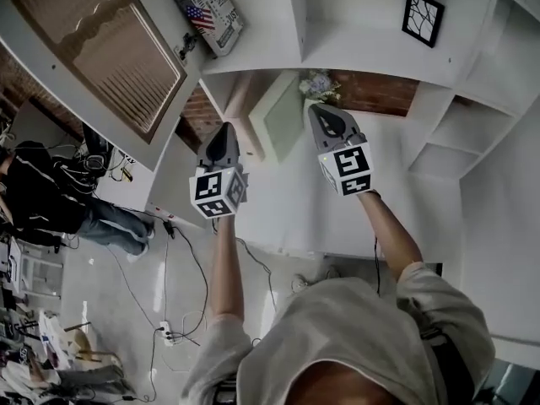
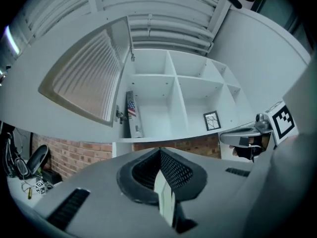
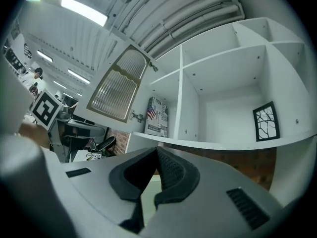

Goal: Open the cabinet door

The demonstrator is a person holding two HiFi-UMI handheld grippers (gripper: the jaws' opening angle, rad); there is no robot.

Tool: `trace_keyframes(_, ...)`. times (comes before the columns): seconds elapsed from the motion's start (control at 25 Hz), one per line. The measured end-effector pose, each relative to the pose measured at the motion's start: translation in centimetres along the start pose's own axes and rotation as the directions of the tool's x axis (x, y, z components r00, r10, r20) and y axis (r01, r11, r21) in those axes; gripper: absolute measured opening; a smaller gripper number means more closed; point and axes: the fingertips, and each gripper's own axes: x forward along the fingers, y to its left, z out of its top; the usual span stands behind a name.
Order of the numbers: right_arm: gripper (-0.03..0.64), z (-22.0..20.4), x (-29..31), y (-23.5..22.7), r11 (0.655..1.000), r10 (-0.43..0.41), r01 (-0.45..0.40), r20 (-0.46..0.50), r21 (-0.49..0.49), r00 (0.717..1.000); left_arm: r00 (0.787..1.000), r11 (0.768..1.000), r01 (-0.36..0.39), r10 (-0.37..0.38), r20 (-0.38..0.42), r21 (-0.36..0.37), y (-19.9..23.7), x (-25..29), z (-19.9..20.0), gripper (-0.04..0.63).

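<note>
White open-shelf cabinet point(image 1: 295, 24) ahead; its brown-framed ribbed-glass door point(image 1: 110, 45) hangs swung wide at upper left, looks done. Your left claw point(image 1: 226, 127) and right claw point(image 1: 316, 110) are both closed, empty, clear: pull back without clipping that door.

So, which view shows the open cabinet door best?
The left gripper view: the cabinet door appears whole and large. The right gripper view shows it whole but smaller; the head view cuts part of it off.

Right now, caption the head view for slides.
Left gripper and right gripper, shut, face shelves beside the open cabinet door.
</note>
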Motion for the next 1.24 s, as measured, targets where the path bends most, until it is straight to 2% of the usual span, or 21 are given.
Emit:
trace_keyframes(0.4, 0.013, -2.1, -1.6, -3.2, 0.997, -0.076, 0.077, -0.046, 0.012, 0.996, 0.997, 0.996, 0.082, -0.082, -0.008, -0.024, -3.1, 3.6, -1.2, 0.026)
trace_keyframes(0.92, 0.013, -2.9, -1.3, -3.3, 0.997, -0.081, 0.082, -0.069, 0.012, 0.994, 0.996, 0.995, 0.085, -0.085, -0.014, -0.047, -3.1, 4.1, -1.8, 0.026)
trace_keyframes(1.24, 0.014, -3.5, -1.3, -2.9, 0.997, -0.075, 0.076, -0.073, 0.016, 0.995, 0.996, 0.995, 0.089, -0.090, -0.020, -0.034, -3.3, 3.8, -2.4, 0.026)
